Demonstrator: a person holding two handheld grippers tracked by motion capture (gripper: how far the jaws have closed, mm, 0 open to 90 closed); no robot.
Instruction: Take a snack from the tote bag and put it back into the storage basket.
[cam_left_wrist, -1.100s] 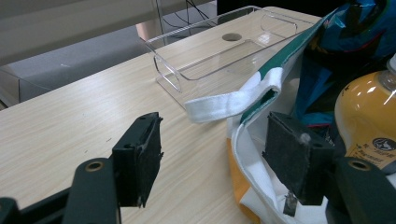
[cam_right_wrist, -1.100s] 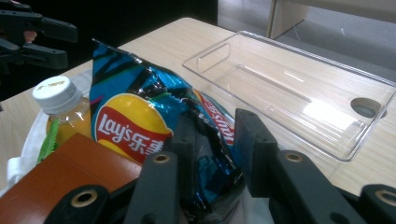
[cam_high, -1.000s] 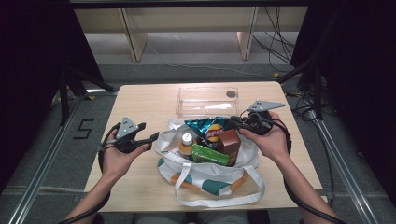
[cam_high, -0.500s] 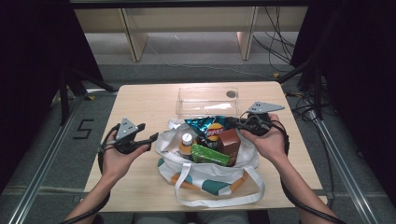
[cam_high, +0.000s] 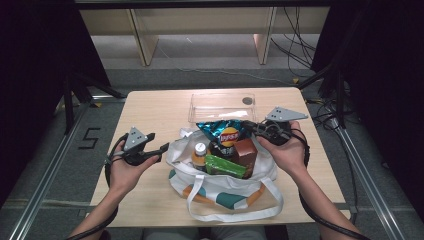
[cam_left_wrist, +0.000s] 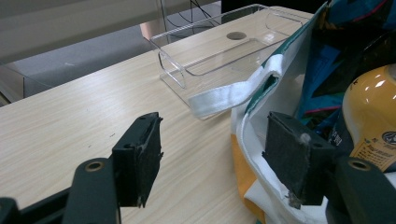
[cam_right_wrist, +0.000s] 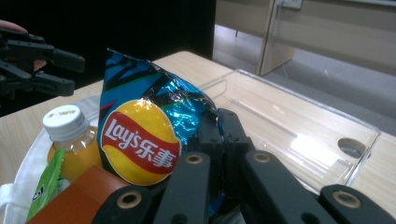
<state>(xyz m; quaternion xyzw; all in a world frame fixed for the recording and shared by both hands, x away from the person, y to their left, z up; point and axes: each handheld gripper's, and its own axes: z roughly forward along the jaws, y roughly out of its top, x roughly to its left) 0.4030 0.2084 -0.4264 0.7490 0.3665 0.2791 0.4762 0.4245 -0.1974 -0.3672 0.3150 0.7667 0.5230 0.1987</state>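
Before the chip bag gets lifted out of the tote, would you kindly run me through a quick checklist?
1. Right gripper shut on the chip bag: ok, jaws pinch its edge.
2. Left gripper steadying the tote bag: not ok, jaws are open with the tote's rim between them, unpinched.
3. Clear tray free to receive the bag: ok, nothing lies in it.
4. Bottle and brown box clear of the chip bag: cannot tell, they sit right against it.
5. Tote strap clear of the tray: not ok, it lies against the tray's near wall.
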